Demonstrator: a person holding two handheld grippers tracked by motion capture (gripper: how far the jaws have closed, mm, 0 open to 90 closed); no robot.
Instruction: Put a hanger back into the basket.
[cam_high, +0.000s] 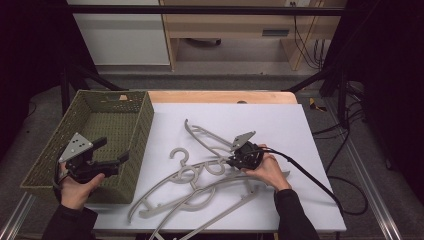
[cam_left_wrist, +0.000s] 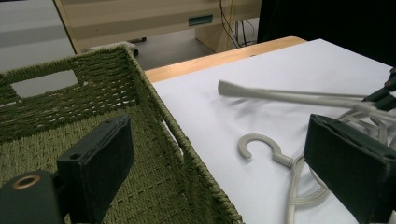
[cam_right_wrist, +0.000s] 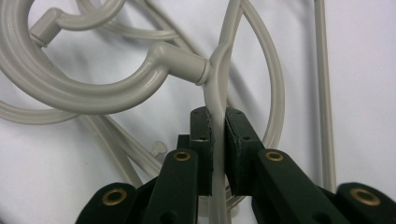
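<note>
Bench (cam_high: 280, 125) space is taken up mostly by a white sheet, on which a tangle of grey plastic hangers (cam_high: 200, 185) is spread, while a green woven basket (cam_high: 142, 125) is set at its left edge with nothing seen inside it. The basket is judged to be the place meant for the hangers, since it stands just beside the pile and within reach. The left claw (cam_high: 114, 152) is held over the basket's near right part with its jaws wide apart and nothing between them, apparently kept ready. The right claw (cam_right_wrist: 218, 140) is closed on the thin neck of one hanger (cam_right_wrist: 219, 88), just below the collar where its hook (cam_right_wrist: 116, 93) is joined, a narrow spot that is likely chosen so the hanger can be lifted free of the others.
</note>
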